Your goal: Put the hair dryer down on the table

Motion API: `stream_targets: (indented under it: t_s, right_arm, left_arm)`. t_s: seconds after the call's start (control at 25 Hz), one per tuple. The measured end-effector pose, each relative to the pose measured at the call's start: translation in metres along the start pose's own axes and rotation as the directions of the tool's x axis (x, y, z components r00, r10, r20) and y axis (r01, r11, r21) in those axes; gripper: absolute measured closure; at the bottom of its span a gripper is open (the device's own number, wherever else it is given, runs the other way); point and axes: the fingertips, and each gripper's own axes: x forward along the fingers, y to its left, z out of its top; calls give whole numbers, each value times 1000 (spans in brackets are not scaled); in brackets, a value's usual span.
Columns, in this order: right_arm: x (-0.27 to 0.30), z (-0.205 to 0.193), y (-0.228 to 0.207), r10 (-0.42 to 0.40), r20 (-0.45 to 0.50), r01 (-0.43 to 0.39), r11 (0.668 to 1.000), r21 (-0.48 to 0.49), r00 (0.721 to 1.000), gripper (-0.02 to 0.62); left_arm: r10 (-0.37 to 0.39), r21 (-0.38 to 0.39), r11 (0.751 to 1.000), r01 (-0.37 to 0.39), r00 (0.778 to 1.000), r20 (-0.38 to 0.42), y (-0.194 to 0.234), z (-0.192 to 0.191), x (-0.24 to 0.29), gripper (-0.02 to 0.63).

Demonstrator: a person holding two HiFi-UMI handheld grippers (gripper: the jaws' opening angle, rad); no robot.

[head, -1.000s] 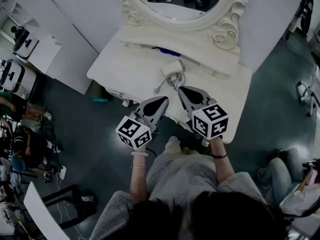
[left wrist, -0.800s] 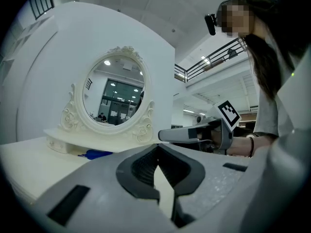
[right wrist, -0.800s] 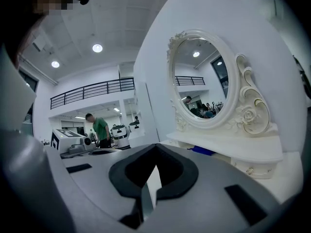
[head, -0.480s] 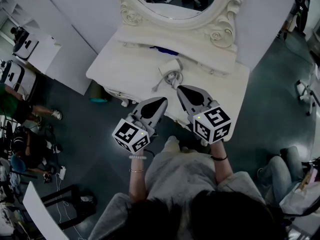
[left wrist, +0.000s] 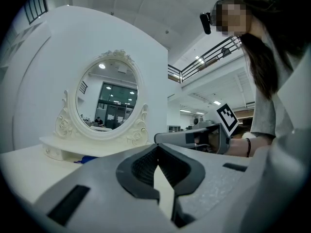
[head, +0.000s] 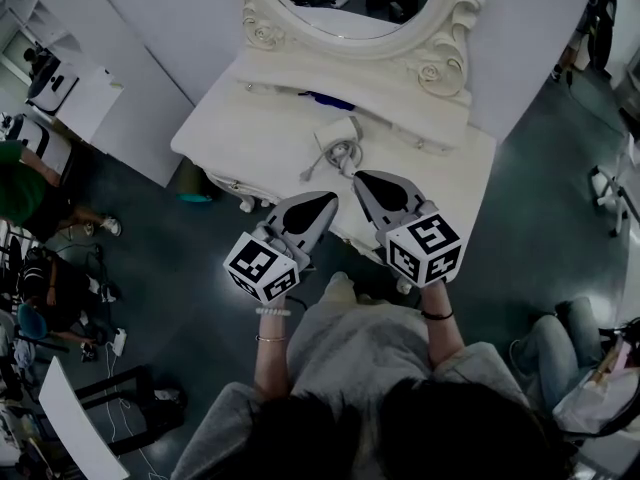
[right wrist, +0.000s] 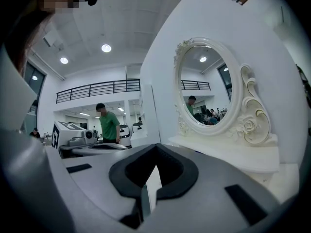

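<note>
The white hair dryer (head: 345, 134) lies on the white dressing table (head: 255, 138), its grey cord (head: 338, 156) coiled just in front of it. Neither gripper touches it. My left gripper (head: 326, 201) hovers at the table's front edge, shut and empty; its jaws (left wrist: 156, 150) meet at the tips. My right gripper (head: 361, 177) sits just short of the cord, also shut with nothing held (right wrist: 155, 149). The hair dryer is out of sight in both gripper views.
An oval mirror (head: 350, 8) in an ornate white frame stands at the back of the table. A small blue item (head: 330, 100) lies beneath it. A white wall panel (head: 150, 38) is behind. People sit and stand at the left (head: 20, 183) and right (head: 560, 338).
Both grippers stay in almost the same places, shut. The person in green at the left edge has walked further up the picture.
</note>
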Motion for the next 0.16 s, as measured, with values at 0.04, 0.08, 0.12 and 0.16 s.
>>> stream_targets:
  t_s: [0.04, 0.08, 0.12, 0.16]
  right_arm:
    - [0, 0, 0, 1, 0, -1, 1000, -1, 1000, 595]
    - [-1, 0, 0, 2, -1, -2, 1000, -1, 1000, 595]
    - [-1, 0, 0, 4, -1, -4, 1000, -1, 1000, 595]
    - [-2, -1, 0, 5, -2, -5, 1000, -2, 1000, 595]
  left_arm:
    - [-1, -1, 1000, 1, 1000, -1, -1, 0, 0, 601]
    - [-1, -2, 1000, 1, 1000, -3, -1, 0, 0, 601]
    - [-1, -3, 1000, 1, 1000, -4, -2, 0, 1, 601]
    - [-1, -3, 1000, 1, 1000, -6, -3, -1, 1, 601]
